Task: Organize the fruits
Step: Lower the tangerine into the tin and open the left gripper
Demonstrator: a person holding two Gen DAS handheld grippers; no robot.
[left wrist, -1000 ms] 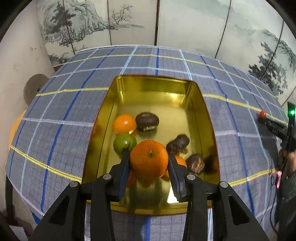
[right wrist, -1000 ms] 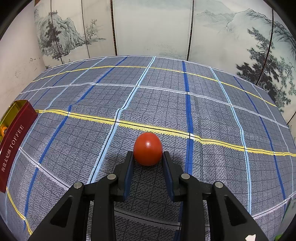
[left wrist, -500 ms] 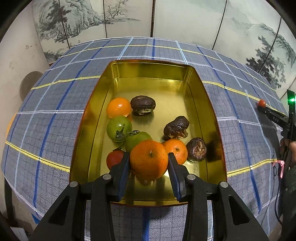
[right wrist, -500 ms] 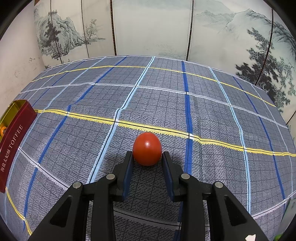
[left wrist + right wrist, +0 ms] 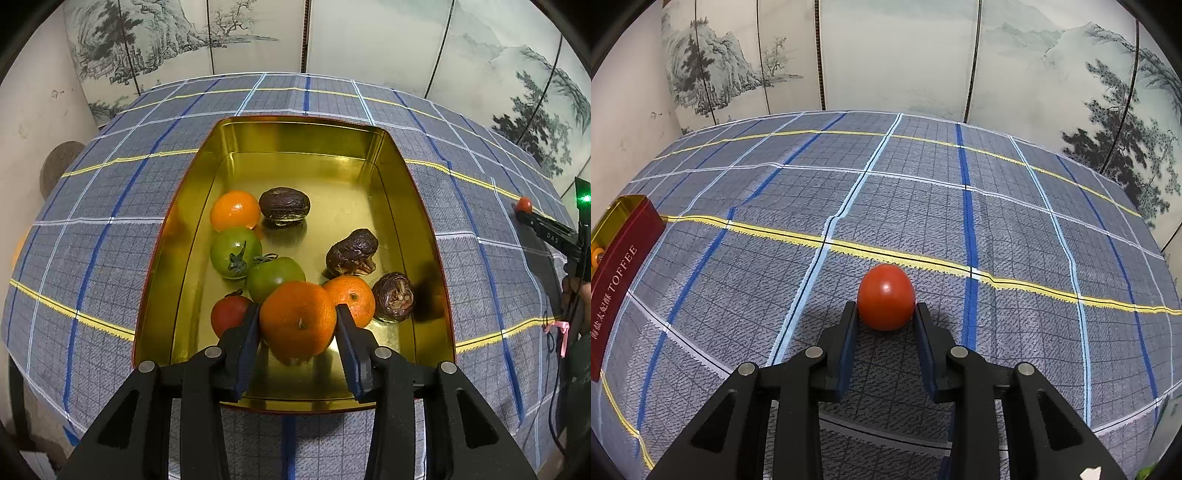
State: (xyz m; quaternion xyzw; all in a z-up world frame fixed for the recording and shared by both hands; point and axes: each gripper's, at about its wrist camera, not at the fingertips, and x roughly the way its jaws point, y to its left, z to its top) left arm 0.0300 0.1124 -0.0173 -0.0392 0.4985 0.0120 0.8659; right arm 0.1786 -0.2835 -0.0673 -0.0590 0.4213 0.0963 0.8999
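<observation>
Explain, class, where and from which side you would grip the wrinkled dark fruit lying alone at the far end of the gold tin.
Grip the dark wrinkled fruit across its short middle, coming from above. It lies on its side, long axis left to right, so its narrow width suits the fingers. The orange tomato crowds its left end, and the tin walls likely block a level approach.

Your right gripper [image 5: 886,314] grips a red tomato [image 5: 885,297] on the checked cloth [image 5: 923,206]; a tin [image 5: 620,266] sits far left.
</observation>
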